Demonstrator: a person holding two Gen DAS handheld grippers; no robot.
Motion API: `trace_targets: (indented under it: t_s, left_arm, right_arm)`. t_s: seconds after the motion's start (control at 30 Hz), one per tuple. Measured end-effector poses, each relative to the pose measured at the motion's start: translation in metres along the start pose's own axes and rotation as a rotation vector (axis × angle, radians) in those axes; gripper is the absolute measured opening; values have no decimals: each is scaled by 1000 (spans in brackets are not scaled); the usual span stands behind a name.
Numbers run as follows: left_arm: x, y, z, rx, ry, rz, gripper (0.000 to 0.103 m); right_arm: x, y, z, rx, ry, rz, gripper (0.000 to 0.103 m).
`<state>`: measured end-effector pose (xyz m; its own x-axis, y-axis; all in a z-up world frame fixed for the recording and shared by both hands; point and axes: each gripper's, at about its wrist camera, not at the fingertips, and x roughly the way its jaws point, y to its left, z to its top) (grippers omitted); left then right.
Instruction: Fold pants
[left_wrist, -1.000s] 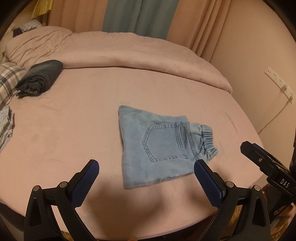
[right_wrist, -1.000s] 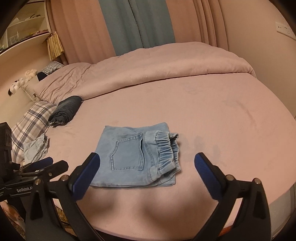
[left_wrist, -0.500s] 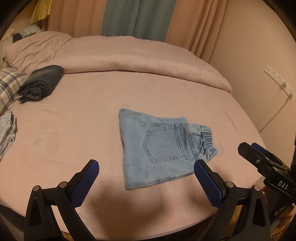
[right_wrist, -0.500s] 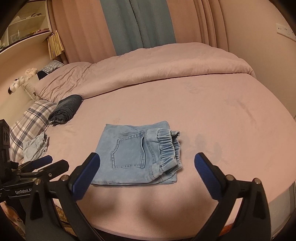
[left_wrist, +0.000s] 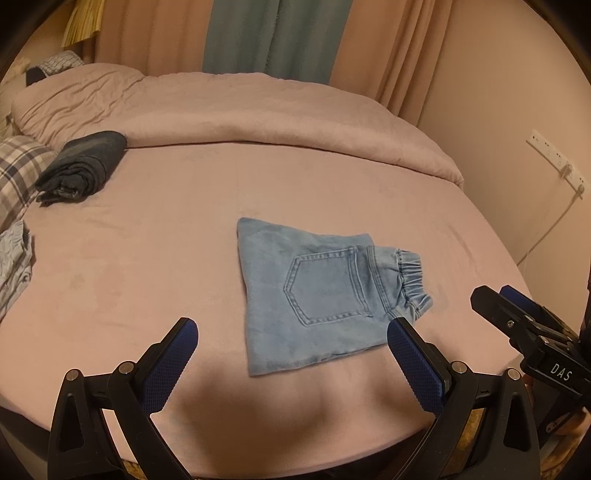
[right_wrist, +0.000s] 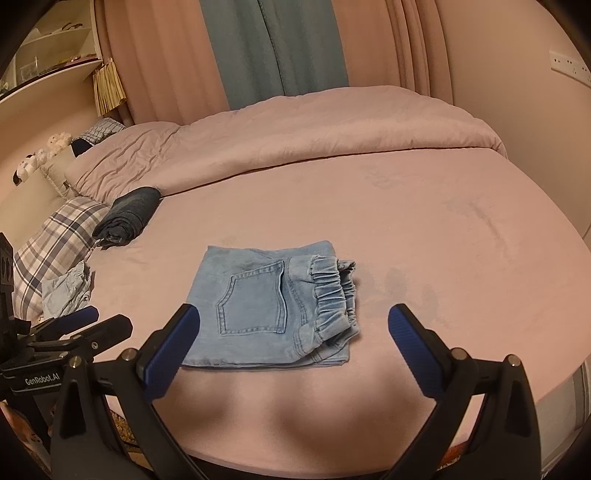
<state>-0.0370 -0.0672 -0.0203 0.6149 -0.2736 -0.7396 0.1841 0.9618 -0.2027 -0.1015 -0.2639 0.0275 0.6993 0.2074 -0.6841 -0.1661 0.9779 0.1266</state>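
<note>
Light blue denim pants (left_wrist: 317, 291) (right_wrist: 273, 306) lie folded into a compact rectangle on the pink bed, back pocket up, elastic waistband at the right. My left gripper (left_wrist: 291, 365) hovers open at the near edge of the bed, just short of the pants, nothing between its blue pads. Equally open and empty, my right gripper (right_wrist: 293, 354) hangs over the near edge of the pants. Each gripper shows in the other's view: the right one (left_wrist: 517, 325) at the right, the left one (right_wrist: 81, 328) at the left.
A dark folded garment (left_wrist: 83, 166) (right_wrist: 127, 216) lies at the far left by a plaid pillow (right_wrist: 51, 240). A crumpled light blue cloth (right_wrist: 68, 291) sits at the left edge. The rolled pink duvet (left_wrist: 258, 107) crosses the back. A wall socket and cable (left_wrist: 557, 166) are at right.
Both grippers have drifted back a little from the pants, staying open. The folded pants have not moved.
</note>
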Motion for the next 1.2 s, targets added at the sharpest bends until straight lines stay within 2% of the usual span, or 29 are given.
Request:
trace_targets:
  t_s: [1.2]
  left_arm:
    - [4, -14, -4, 19, 20, -22, 102]
  right_arm:
    - [1, 1, -6, -4, 7, -22, 103]
